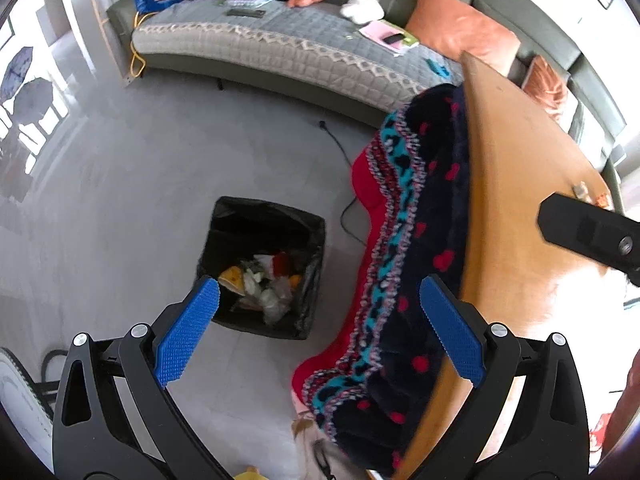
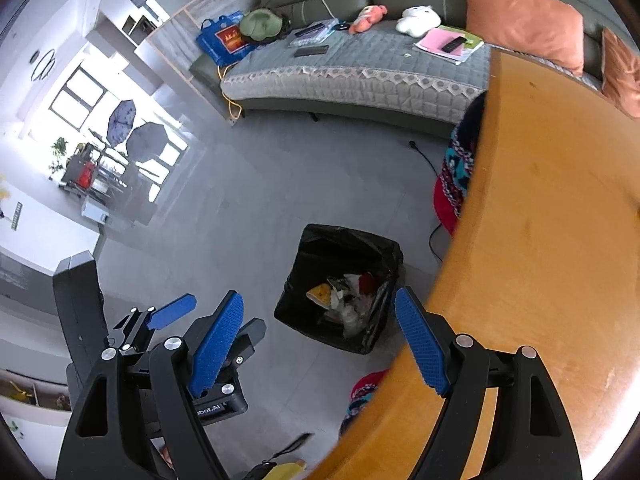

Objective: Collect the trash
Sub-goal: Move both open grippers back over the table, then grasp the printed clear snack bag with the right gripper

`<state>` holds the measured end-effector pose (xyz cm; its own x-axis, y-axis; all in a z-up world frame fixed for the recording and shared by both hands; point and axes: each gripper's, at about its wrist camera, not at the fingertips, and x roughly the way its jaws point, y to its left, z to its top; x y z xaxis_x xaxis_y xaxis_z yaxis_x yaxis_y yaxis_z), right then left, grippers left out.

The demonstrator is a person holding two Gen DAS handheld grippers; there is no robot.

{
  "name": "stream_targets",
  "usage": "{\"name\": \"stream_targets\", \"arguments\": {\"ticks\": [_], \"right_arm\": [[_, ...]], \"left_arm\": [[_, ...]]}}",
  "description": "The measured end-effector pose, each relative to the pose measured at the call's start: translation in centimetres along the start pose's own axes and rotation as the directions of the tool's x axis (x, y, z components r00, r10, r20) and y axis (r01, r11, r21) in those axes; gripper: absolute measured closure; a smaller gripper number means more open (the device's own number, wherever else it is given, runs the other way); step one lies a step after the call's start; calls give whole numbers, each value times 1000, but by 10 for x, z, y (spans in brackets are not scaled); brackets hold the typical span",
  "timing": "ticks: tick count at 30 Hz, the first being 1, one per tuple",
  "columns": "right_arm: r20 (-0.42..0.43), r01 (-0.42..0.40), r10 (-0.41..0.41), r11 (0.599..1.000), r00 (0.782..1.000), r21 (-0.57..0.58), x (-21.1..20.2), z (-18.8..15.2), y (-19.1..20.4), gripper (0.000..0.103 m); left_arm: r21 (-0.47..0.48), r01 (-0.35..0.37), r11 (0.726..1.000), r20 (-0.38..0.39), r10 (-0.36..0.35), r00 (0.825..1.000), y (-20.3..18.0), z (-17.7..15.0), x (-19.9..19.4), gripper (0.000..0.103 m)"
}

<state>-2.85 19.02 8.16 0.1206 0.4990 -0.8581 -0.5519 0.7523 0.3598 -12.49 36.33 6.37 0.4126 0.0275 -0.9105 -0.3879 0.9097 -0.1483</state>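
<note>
A square bin with a black liner (image 1: 224, 220) stands on the grey floor, holding mixed trash (image 1: 264, 280): yellow, white and red scraps. It also shows in the right wrist view (image 2: 316, 248) with its trash (image 2: 344, 296). My left gripper (image 1: 320, 292) is open and empty, above the bin and the table's edge. My right gripper (image 2: 320, 300) is open and empty, above the bin. Small scraps (image 1: 592, 196) lie at the far right of the wooden table (image 1: 516, 184). The right gripper's body (image 1: 588, 232) shows over the table.
A patterned dark and red blanket (image 1: 416, 240) hangs from under the table edge. A grey sofa (image 2: 360, 64) with orange cushions (image 2: 524, 20), toys and papers stands behind. A black cable (image 1: 340, 148) lies on the floor. The left gripper (image 2: 172, 312) shows at lower left.
</note>
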Motion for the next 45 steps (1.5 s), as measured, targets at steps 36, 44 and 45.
{"name": "stream_targets", "arguments": {"ticks": [36, 44, 45], "right_arm": [[40, 246, -300, 844, 953, 476, -106, -25, -371, 24], [-36, 399, -428, 806, 903, 437, -68, -6, -393, 21], [-40, 403, -431, 803, 901, 439, -66, -6, -396, 21]], "left_arm": [[375, 67, 925, -36, -58, 998, -354, 28, 72, 6], [421, 58, 905, -42, -44, 998, -379, 42, 91, 6], [422, 57, 905, -45, -42, 998, -379, 44, 93, 6]]}}
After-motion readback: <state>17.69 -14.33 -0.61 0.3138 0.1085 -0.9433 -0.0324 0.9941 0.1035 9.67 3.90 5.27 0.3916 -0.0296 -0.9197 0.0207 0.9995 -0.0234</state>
